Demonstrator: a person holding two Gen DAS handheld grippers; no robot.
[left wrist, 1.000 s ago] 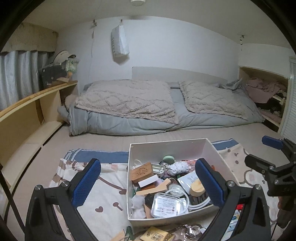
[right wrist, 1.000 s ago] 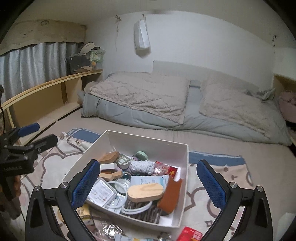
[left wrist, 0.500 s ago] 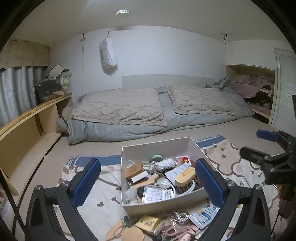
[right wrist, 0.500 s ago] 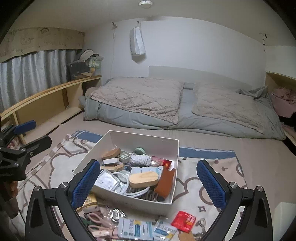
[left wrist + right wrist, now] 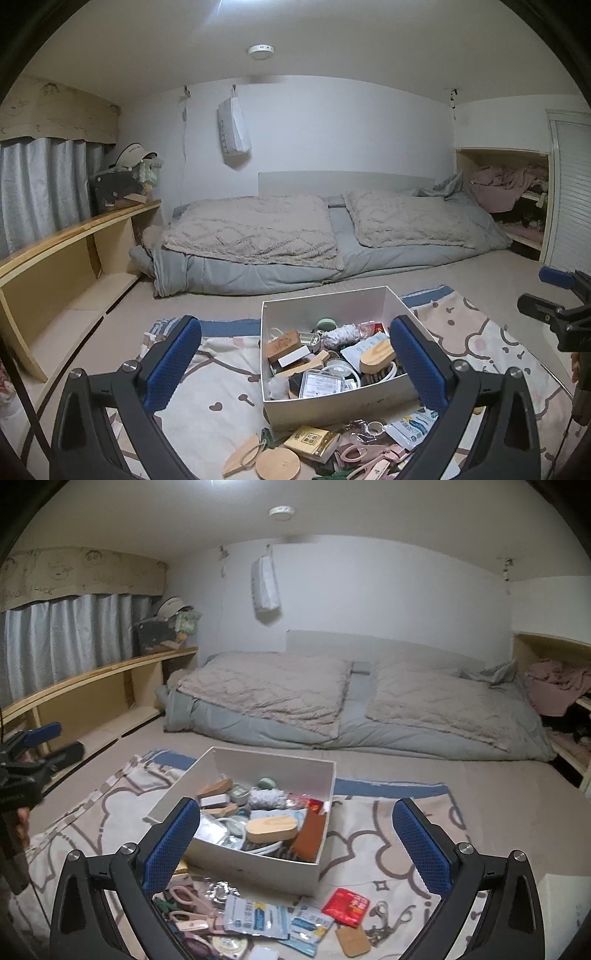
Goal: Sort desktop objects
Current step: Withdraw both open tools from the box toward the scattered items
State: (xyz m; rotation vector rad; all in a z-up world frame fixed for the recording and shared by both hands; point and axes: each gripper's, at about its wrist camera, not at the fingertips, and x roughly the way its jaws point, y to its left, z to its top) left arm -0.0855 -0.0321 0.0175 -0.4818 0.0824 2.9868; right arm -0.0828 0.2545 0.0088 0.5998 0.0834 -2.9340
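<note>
Both tools empty, jaws spread wide: left tool [image 5: 295, 354], right tool [image 5: 295, 834]. Neither touches anything; both are held above the patterned blanket [image 5: 369, 834] on the floor, facing the bed [image 5: 314, 236].

White box [image 5: 258, 864] sits on the blanket, centre, already crowded: wooden brush [image 5: 271, 829], brown pouch [image 5: 310, 836], clear plastic case [image 5: 321, 384], wooden blocks, a cord.

Unsorted items lie loose on the blanket near the box's front wall: pink scissors [image 5: 184, 895], blue-and-white sachets [image 5: 255, 917], red packet [image 5: 346, 902], small tan tag [image 5: 352, 939], metal key clip [image 5: 384, 917], round wooden disc [image 5: 277, 463], yellow packet [image 5: 312, 441].

Step, judged: between picks, choosing the next loose item. Sorting is partly done; a good pile remains outside.

Next move calls for lowering one tool to the near pile and closing on a single piece. Flat sachets and the disc lie flush on soft cloth, so an edge grip is likely needed; overlapping items risk a double pick.
</note>
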